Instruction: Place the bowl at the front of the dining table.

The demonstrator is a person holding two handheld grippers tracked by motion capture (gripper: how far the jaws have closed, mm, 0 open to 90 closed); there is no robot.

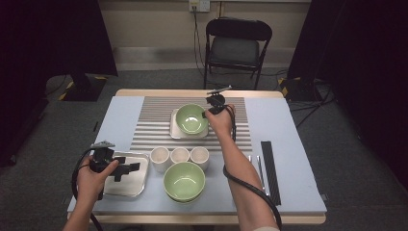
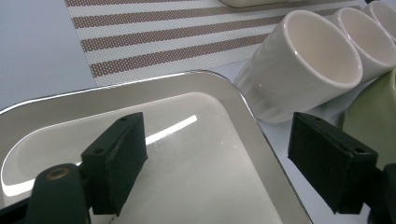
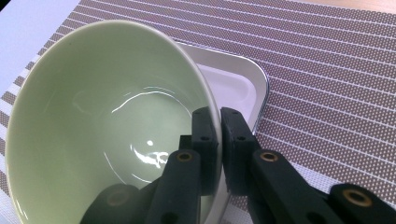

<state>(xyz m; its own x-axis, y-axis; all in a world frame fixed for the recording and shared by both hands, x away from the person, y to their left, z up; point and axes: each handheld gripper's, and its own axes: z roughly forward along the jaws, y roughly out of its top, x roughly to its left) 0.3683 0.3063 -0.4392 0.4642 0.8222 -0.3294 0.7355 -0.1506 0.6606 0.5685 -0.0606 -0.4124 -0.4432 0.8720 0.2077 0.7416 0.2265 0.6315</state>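
A pale green bowl [image 1: 191,119] [image 3: 93,121] rests on a small white tray [image 1: 175,130] [image 3: 238,84] on the striped mat at the far middle of the table. My right gripper [image 1: 210,111] [image 3: 219,115] is shut on the bowl's right rim, one jaw inside and one outside. At the near left, my left gripper [image 1: 126,168] [image 2: 219,149] hovers open over an empty steel tray [image 1: 125,187] [image 2: 210,177]. Its jaws stand wide apart with nothing between them, and one jaw reaches past the tray's edge toward the cups.
Three white cups [image 1: 180,155] [image 2: 303,60] stand in a row beside the steel tray. A second green bowl [image 1: 184,180] [image 2: 373,112] sits just in front of them. A black strip [image 1: 270,168] lies at the right. A black chair [image 1: 235,43] stands beyond the table.
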